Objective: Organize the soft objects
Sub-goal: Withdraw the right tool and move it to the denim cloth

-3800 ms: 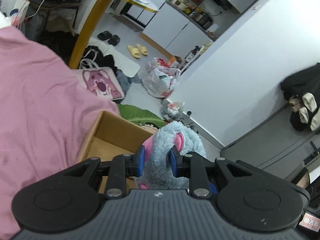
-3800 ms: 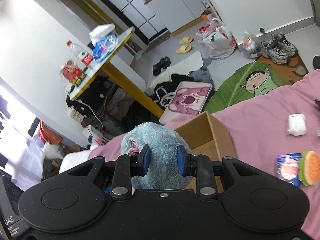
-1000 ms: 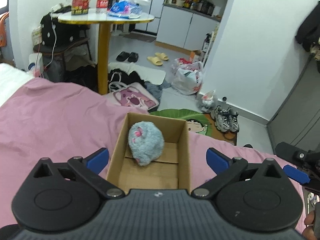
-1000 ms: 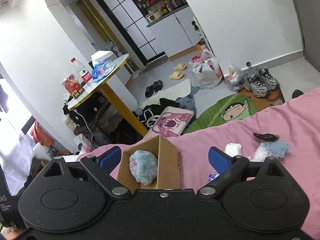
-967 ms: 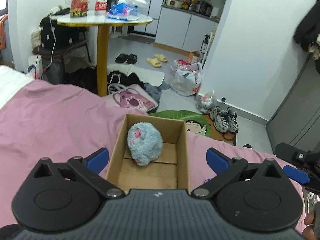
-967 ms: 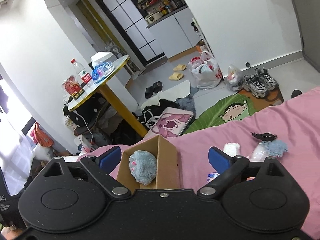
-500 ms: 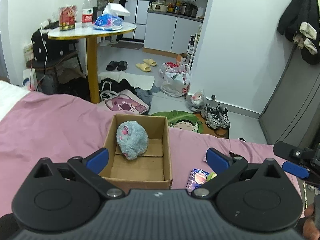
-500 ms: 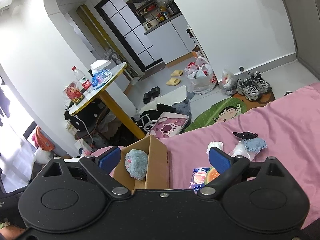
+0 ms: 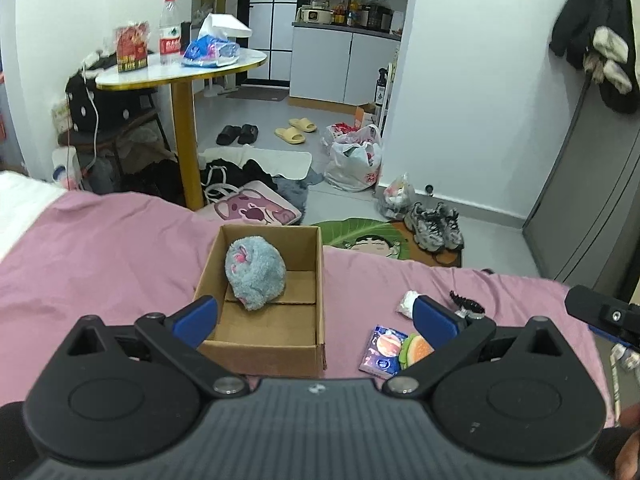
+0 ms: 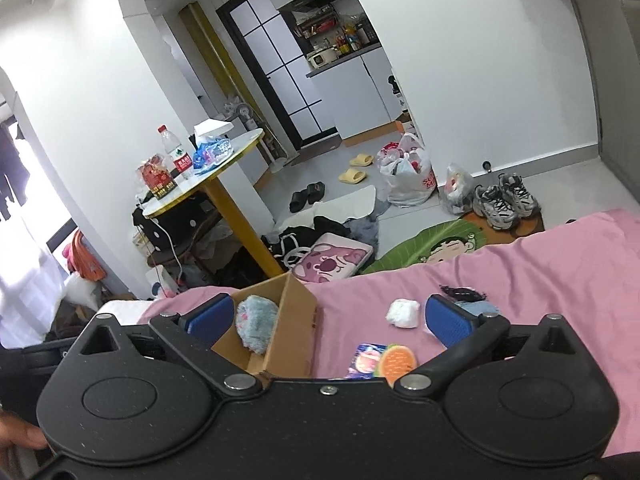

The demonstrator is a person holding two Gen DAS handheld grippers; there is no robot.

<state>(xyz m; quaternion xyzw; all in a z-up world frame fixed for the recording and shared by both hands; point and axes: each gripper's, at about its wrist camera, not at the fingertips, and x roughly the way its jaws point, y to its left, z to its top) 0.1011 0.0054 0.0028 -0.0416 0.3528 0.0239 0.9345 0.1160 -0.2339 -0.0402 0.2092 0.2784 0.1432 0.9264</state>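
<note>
A grey-blue plush toy lies in an open cardboard box on the pink bedspread; it also shows in the right wrist view. Right of the box lie a burger-shaped soft toy, a blue packet, a white wad and a black hair clip. My left gripper is open and empty, held back above the box's near edge. My right gripper is open and empty, above the bed between the box and the small items.
Beyond the bed's edge the floor holds a pink bear bag, a green cartoon mat, sneakers, plastic bags and slippers. A round yellow-legged table stands at the left. A grey wardrobe stands at the right.
Both grippers, shut on the plush toy 3.8 s ago, have let it go in the box and opened. Over the last second both have drawn back from the box.
</note>
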